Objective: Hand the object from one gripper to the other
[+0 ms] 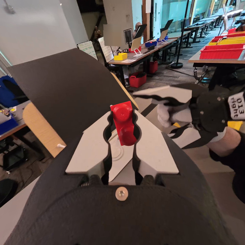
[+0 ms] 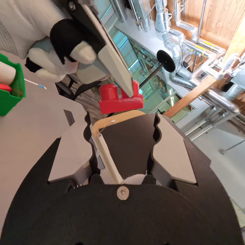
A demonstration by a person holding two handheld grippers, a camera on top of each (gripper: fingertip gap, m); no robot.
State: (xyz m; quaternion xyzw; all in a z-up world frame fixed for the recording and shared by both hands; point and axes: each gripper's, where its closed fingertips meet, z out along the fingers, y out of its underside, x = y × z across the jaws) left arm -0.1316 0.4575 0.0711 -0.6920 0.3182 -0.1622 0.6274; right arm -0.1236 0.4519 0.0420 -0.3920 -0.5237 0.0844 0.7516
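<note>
We've got the brick in the left gripper, clenched on it: red, w/ two round studs, pinched between the fingertips, one stud out past the tips, the other in the scalloped gap. It's held up in the air, clear of the table.

The right gripper sits just to the right of the brick in the left wrist view, jaws spread wide, nothing in them. A gloved hand grips its handle.

From the right wrist view the brick hangs just ahead of and above our right gripper, w/ the left gripper's finger coming down between the studs. Both right fingers are apart and not touching the brick; it's near the mouth, not yet between the pads.

So, as we read it: pickup done, the two grippers brought close, receiving side ready. Handover itself not done yet. Left to do, probably: get the right jaws around the brick's base or free stud, close, then release w/ the left.

A green bin w/ something red inside sits at the left edge of the right wrist view; can't tell if it matters here.
</note>
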